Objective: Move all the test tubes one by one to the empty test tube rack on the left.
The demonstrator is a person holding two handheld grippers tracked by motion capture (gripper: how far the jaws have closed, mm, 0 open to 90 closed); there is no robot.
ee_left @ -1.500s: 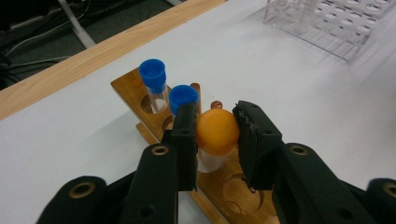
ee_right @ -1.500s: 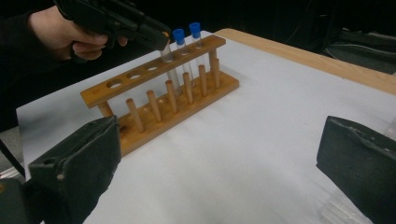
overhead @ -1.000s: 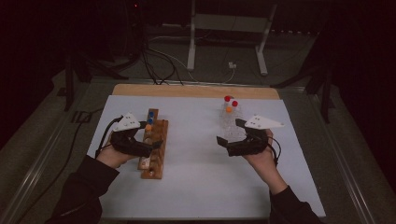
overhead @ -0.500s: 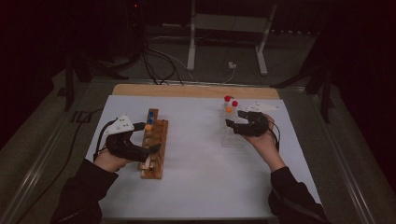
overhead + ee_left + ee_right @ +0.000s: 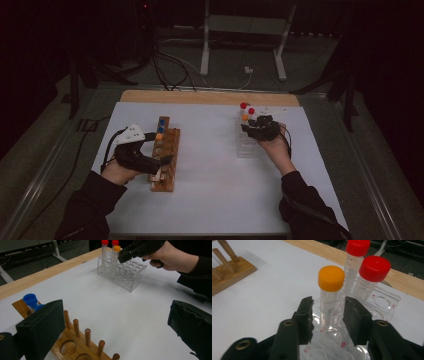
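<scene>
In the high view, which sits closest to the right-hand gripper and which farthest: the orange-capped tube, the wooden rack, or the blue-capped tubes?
1. Orange-capped tube, just left of the right gripper, in the clear rack.
2. Wooden rack, across the table by the left gripper.
3. Blue-capped tubes, at that rack's far end; nearly level with it.

From here I can't tell whether my right gripper (image 5: 327, 315) pads touch the orange-capped clear plastic tube (image 5: 329, 293).

A dim room: dark floor with trailing cables (image 5: 170, 60) and a white metal stand (image 5: 240, 30) beyond the table (image 5: 210, 97).
</scene>
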